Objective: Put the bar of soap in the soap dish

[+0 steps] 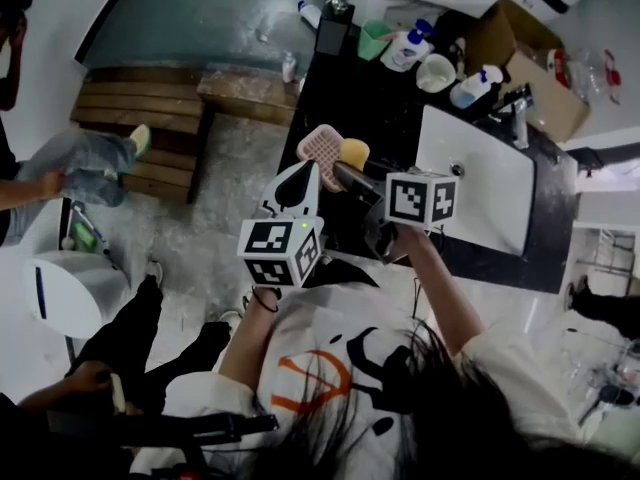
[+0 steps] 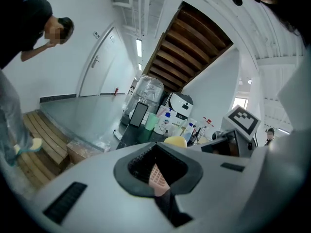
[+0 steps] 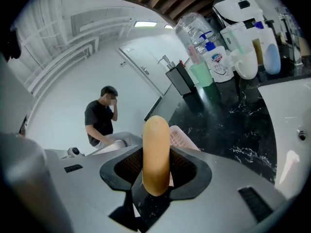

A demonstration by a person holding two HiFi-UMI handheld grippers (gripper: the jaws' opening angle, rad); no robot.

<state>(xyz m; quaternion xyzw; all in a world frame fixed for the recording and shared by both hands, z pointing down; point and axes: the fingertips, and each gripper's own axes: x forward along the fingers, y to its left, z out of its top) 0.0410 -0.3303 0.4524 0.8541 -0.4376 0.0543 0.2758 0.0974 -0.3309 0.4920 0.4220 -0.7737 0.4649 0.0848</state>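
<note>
The bar of soap (image 3: 155, 149), a rounded yellow-orange bar, stands on edge between the jaws of my right gripper (image 3: 155, 176), which is shut on it. In the head view the soap (image 1: 353, 152) is held in the air over the black counter, touching or nearly touching the pink gridded soap dish (image 1: 320, 154). My left gripper (image 1: 306, 175) is shut on the dish's near edge and holds it up. In the left gripper view a strip of the pink dish (image 2: 158, 177) shows between the jaws, with the soap (image 2: 175, 141) just beyond. The dish (image 3: 183, 138) lies behind the soap in the right gripper view.
A black marble counter (image 1: 390, 128) carries a white sink (image 1: 480, 183), a tap (image 1: 515, 108), pump bottles (image 1: 408, 48), a green cup (image 1: 374, 38) and a white mug (image 1: 436, 72). A cardboard box (image 1: 525, 63) is at the back right. People sit at the left by wooden benches (image 1: 130, 103).
</note>
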